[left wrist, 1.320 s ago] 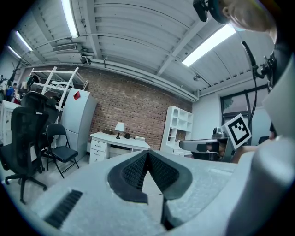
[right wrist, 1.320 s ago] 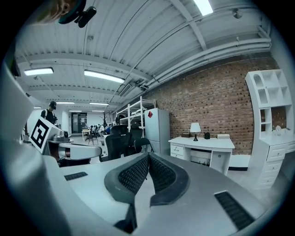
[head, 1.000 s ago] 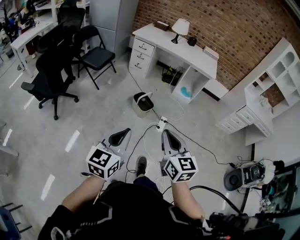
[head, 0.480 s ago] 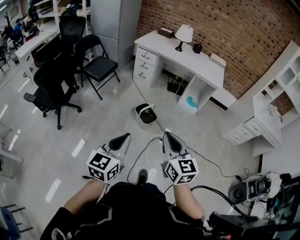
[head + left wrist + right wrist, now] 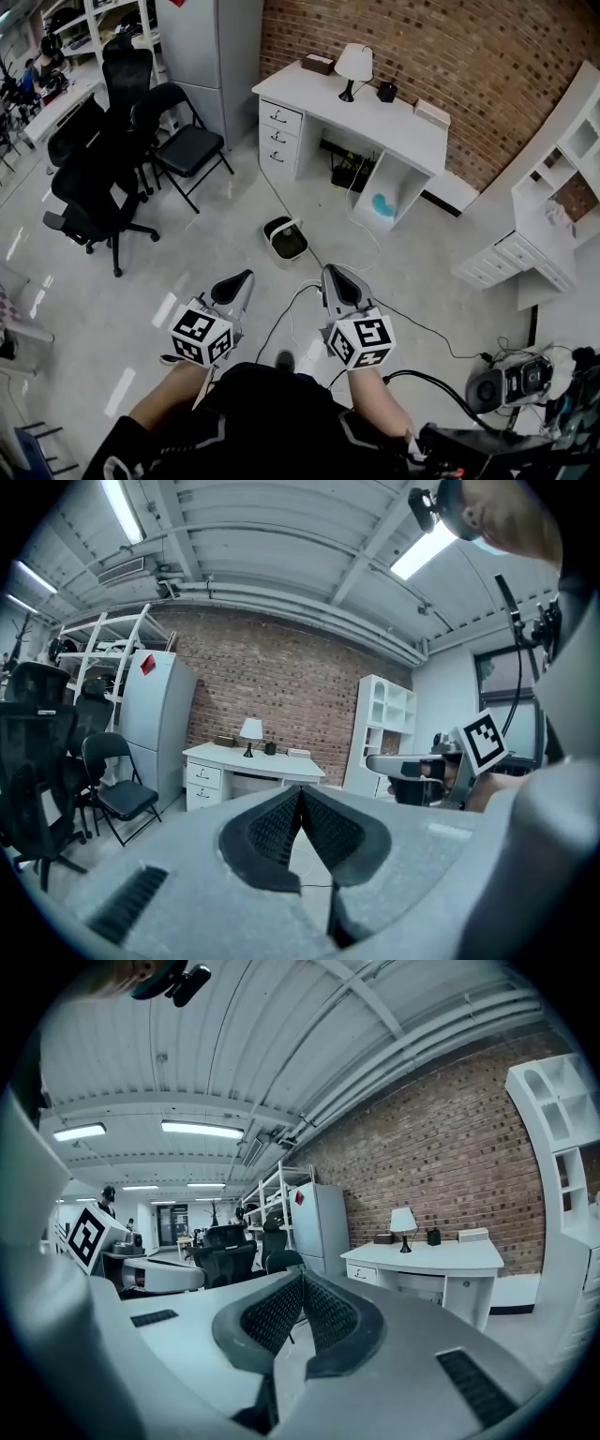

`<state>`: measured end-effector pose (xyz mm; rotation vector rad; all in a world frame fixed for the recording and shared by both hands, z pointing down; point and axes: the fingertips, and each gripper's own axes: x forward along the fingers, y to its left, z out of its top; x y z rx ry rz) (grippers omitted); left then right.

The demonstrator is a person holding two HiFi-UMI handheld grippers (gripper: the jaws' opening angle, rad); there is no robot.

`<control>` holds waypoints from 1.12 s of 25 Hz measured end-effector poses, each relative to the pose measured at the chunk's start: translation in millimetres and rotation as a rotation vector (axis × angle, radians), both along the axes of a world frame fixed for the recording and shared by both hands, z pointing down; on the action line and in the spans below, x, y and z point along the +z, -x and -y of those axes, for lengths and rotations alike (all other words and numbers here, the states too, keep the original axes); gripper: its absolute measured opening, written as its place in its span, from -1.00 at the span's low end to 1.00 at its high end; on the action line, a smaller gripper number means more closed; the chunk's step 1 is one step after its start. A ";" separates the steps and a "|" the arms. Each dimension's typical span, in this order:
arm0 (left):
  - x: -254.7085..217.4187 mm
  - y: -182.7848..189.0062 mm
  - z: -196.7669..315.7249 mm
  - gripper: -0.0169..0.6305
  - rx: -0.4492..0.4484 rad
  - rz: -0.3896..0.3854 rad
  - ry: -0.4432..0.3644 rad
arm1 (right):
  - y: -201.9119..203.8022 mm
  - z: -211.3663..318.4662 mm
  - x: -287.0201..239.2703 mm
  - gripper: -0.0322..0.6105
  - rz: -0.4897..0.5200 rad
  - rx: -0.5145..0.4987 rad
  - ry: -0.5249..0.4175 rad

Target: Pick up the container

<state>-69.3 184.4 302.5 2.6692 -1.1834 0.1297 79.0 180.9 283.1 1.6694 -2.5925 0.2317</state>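
Well left of the white desk (image 5: 375,122), black office chairs (image 5: 89,187) and a black folding chair (image 5: 187,148), pushed aside, so leaving the floor open. Just left of the desk, flush to the brick wall, a tall grey cabinet (image 5: 211,47).

Well in front of the desk, close to the body: the left gripper (image 5: 242,279), held out nearly level and aimed toward the desk. Tongs pressed together at the tips, pinching nothing. Probably kept shut simply because no grasp is due yet.

On the floor before the desk's drawer end, apart from it: the container (image 5: 285,238), small, white-walled, dark inside, upright. Untouched, and well apart from both tools.

Slightly nearer than the container and further from the desk, a white power strip (image 5: 312,284) with cables trailing back under the desk. Worth stepping around.

To its right, again well in front of the desk: the right gripper (image 5: 333,274), carried parallel to the left one. Tongs likewise closed on themselves and empty.

Judged an approach, not a grasp. Still to do: closing the gap, tipping a tool downward, spreading its tongs around the container's wall or rim.

Right of the desk, white shelf units (image 5: 562,159) along the wall, seemingly no part of the job.
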 end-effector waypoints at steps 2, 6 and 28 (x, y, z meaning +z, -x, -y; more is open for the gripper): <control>2.3 -10.0 9.6 -0.91 0.001 0.012 0.004 | -13.3 9.1 1.2 -0.88 0.012 0.004 0.000; 5.0 -33.1 27.5 -0.91 -0.002 0.026 0.017 | -36.9 24.3 5.4 -0.88 0.024 -0.008 0.010; 29.8 -74.8 111.1 -0.91 0.062 0.045 0.069 | -78.4 97.3 17.6 -0.88 0.018 0.026 0.036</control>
